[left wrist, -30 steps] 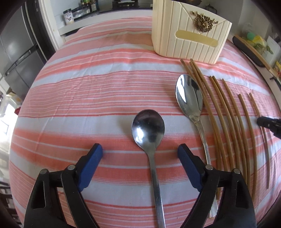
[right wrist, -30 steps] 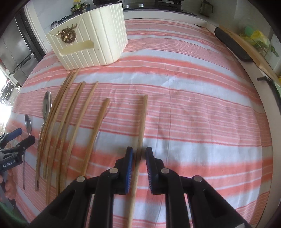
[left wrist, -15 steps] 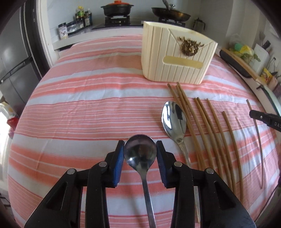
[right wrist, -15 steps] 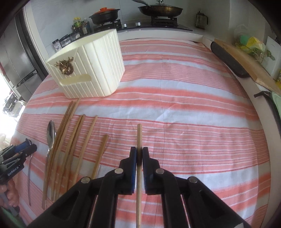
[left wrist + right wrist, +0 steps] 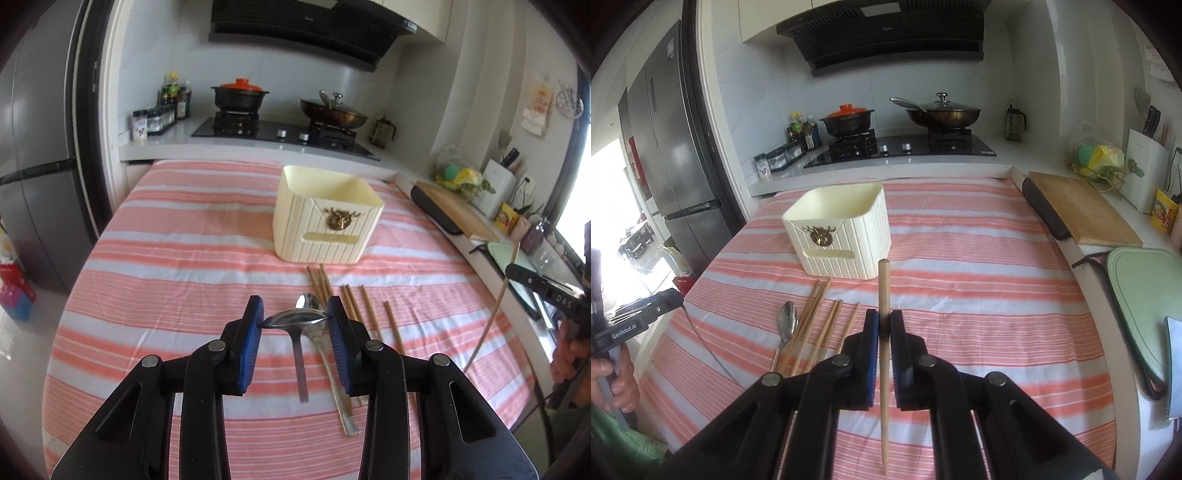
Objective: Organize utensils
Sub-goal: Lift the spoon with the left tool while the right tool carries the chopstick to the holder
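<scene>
My left gripper is shut on the bowl of a steel spoon, held above the striped cloth with its handle hanging down. My right gripper is shut on a wooden chopstick, also lifted, with one end pointing toward the holder. The cream ribbed utensil holder stands ahead of both, its top open. A second spoon and several chopsticks lie on the cloth in front of the holder. The held chopstick also shows at the right of the left wrist view.
The pink-and-white striped cloth covers the table. Behind it is a stove with a pot and a pan. A fridge stands at the left. A wooden cutting board and a green board lie along the right.
The left gripper closed on the spoon's bowl and the right closed on the chopstick. Both then rose off the cloth with them, and the views tilted up toward the stove.
</scene>
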`<state>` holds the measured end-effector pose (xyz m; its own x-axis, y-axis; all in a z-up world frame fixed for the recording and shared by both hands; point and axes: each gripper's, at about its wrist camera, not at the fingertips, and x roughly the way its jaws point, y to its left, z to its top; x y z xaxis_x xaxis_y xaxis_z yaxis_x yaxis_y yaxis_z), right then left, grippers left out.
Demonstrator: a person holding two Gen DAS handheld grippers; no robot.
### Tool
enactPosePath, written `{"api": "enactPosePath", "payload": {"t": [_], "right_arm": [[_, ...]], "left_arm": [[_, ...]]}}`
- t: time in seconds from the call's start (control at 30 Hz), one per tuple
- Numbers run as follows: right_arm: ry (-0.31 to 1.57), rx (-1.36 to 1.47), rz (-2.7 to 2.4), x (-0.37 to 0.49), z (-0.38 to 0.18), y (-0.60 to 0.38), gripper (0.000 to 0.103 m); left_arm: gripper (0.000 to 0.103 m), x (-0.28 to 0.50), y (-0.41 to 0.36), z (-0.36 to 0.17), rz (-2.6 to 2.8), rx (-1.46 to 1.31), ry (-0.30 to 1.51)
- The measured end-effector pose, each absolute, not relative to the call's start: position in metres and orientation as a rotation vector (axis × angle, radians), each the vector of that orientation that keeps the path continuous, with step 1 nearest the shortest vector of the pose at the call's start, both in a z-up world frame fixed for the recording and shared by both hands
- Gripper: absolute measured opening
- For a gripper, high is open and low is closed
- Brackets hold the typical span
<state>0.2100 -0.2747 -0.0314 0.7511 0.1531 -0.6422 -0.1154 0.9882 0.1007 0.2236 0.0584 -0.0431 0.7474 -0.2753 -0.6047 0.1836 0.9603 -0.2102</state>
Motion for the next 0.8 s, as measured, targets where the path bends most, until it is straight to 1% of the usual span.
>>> {"api": "enactPosePath", "payload": {"t": [0.2, 0.37, 0.67, 0.8], "right_arm": [[0.594, 0.026, 0.138, 0.209, -0.005, -0.264, 0.006], [0.539, 0.028, 0.138, 0.234, 0.018, -0.257, 0.006], [0.424, 0.009, 0.17, 0.318, 0.086, -0.23, 0.006], [0.38, 0.014, 0.186, 0.355, 0.101, -0.218, 0.006]], "left_arm": [[0.035, 0.235, 0.063, -0.013, -0.277, -0.144, 0.643], [0.035, 0.263, 0.067, 0.013, -0.297, -0.143, 0.634], [0.035, 0.354, 0.062, 0.083, -0.301, -0.161, 0.566], [0.035, 0.399, 0.051, 0.094, -0.273, -0.178, 0.526]]}}
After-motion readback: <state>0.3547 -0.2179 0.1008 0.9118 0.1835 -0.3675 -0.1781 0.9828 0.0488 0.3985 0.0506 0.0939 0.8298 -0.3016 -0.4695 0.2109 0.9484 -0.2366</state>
